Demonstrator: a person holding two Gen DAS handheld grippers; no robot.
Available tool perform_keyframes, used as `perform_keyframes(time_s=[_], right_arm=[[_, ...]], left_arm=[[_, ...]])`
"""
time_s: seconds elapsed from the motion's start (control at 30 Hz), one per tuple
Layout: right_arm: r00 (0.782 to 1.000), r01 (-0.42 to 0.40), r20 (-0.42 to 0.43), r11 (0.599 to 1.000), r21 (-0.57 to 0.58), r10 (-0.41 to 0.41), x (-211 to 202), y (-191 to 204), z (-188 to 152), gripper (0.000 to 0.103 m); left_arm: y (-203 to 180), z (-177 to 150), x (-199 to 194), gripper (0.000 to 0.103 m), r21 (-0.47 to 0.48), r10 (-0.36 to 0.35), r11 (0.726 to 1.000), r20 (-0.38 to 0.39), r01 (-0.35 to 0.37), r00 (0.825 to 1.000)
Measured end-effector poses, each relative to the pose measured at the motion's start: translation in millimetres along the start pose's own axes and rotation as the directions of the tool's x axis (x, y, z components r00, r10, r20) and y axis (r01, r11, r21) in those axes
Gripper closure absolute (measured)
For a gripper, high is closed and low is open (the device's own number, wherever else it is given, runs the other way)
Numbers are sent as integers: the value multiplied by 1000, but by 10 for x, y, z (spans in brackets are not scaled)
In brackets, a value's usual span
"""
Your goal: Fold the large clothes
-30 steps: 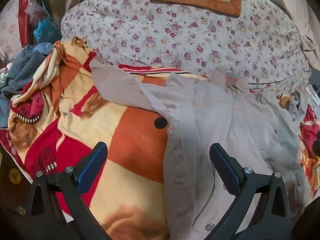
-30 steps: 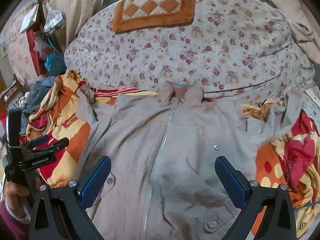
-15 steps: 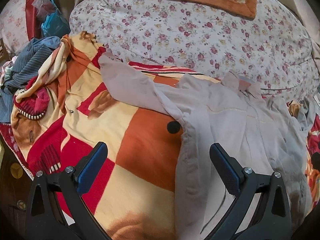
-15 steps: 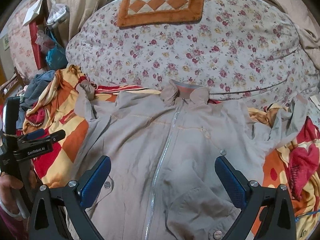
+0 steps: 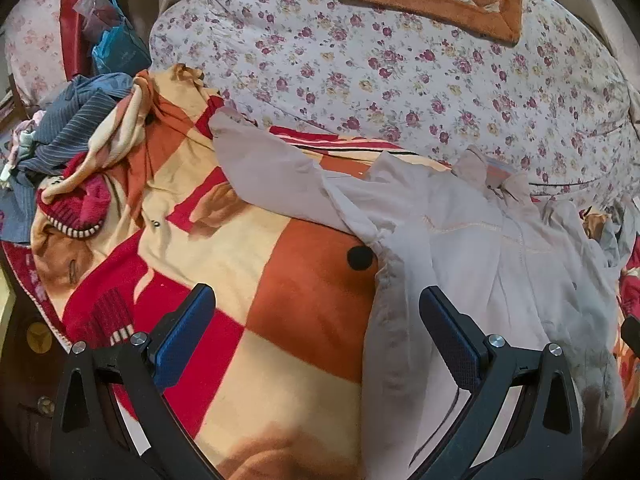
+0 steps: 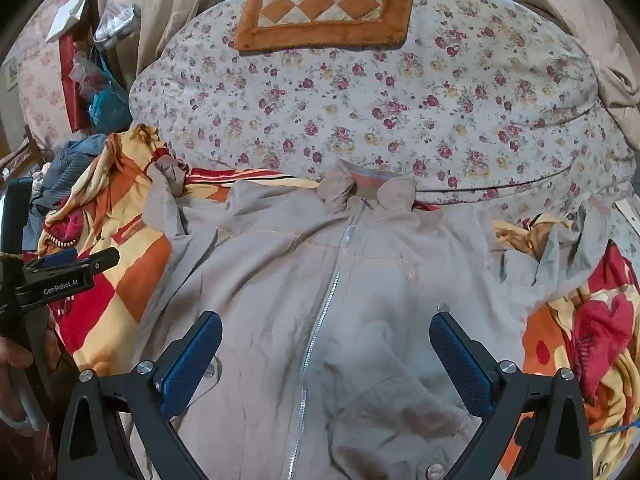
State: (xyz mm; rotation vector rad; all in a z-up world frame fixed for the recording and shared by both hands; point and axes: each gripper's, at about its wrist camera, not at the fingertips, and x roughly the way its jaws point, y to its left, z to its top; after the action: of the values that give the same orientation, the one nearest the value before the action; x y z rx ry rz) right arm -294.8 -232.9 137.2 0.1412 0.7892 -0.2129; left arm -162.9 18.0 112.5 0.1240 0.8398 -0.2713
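One grey jacket, zipped, flat on one checked blanket

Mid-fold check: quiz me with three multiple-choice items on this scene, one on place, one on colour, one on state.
1. The jacket lies on:
A. checked blanket
B. bare floor
C. wooden chair

2. The pads on the right gripper are:
A. green
B. blue
C. white

3. The jacket's zipper is:
A. fully open
B. missing
C. closed up the front

Answers: 1 A, the orange, red and cream blanket shows around it; 2 B, blue pads line both jaws; 3 C, the front panels meet along it up to the collar.
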Motion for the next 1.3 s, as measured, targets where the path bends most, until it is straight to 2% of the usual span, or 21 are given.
perform_keyframes(time_s=[0.33, 0.67, 0.87, 1.03, 1.13, 1.3], right_arm=[[1000, 0, 11, 1000, 2, 0, -164, -6, -149, 0], [999, -28, -21, 1000, 11, 28, 30, -30, -69, 0], [999, -5, -43, 1000, -19, 4, 205, -15, -7, 0], [998, -32, -62, 999, -7, 31, 327, -43, 18, 0], [997, -42, -69, 999, -10, 41, 373, -37, 29, 0], [996, -47, -78, 999, -7, 47, 439, -50, 18, 0]], left_arm=[[48, -51, -146, 1, -2, 25, 1000, 19, -25, 1000], [171, 128, 143, 1, -30, 47, 998, -7, -47, 999], [285, 287, 330, 1, -35, 63, 997, -11, -63, 998], [631, 520, 533, 1, -118, 62, 991, -17, -63, 998], [880, 708, 697, 1, -192, 45, 980, -27, -49, 999], [1165, 1001, 977, 1, -276, 62, 959, -39, -71, 997]])
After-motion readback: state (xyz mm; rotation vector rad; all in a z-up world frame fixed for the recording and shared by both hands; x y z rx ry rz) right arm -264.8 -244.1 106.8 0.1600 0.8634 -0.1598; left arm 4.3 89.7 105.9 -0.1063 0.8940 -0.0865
